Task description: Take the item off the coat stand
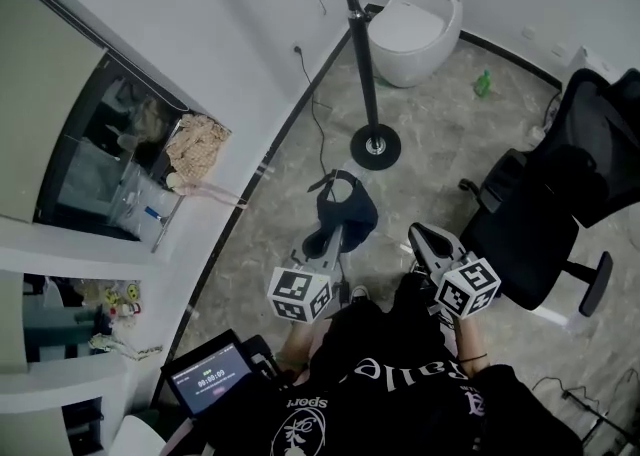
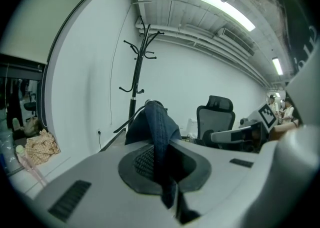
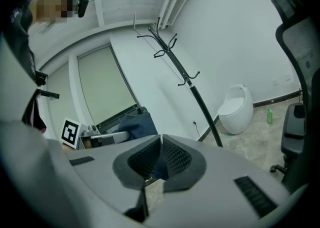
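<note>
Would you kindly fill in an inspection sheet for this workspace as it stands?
Surface: grey marbled floor.
Job's things: denim item off the coat stand; hooks bare.
Clutter: green bottle; white rounded bin.
Grippers: left gripper shut on the denim item; right gripper shut, apart from it.
Cables: thin cable from the wall socket across the floor.
Surroundings: black office chair; cloth bundle; small screen.
</note>
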Motion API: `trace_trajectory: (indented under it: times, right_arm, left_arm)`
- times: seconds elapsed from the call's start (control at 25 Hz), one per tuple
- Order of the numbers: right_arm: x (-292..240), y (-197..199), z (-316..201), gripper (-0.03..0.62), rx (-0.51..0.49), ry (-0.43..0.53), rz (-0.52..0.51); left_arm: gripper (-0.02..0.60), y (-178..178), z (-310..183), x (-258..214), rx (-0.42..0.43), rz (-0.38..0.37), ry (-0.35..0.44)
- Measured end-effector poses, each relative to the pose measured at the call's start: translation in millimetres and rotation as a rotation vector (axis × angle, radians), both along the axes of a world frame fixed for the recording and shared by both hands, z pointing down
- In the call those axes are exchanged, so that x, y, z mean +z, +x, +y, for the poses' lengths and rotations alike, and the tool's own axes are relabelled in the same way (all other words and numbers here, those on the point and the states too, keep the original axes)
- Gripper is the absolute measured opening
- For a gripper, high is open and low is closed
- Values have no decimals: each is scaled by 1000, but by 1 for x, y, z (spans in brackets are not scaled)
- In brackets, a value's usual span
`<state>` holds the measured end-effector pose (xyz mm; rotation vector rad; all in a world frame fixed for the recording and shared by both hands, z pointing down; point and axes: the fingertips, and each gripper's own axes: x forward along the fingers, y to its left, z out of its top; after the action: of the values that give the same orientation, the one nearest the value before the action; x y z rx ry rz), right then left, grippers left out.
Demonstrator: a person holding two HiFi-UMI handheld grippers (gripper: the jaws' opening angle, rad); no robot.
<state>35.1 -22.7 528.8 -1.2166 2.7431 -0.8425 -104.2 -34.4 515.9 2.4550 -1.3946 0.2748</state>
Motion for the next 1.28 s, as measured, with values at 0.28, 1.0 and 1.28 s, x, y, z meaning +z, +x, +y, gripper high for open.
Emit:
trace_trajectory:
  times: [0.28, 1.0, 1.28]
  right_arm:
    - [8, -51, 60, 23, 13, 7, 57]
    - [-2, -45, 129, 23, 175, 97, 119]
    - [-10, -49, 125, 23, 138, 152, 201]
  left_arm:
    - [12, -40, 49, 18, 54, -18, -29]
    - [12, -27, 95, 24, 240, 39, -7]
    - [12, -22, 91, 16, 260, 36, 12]
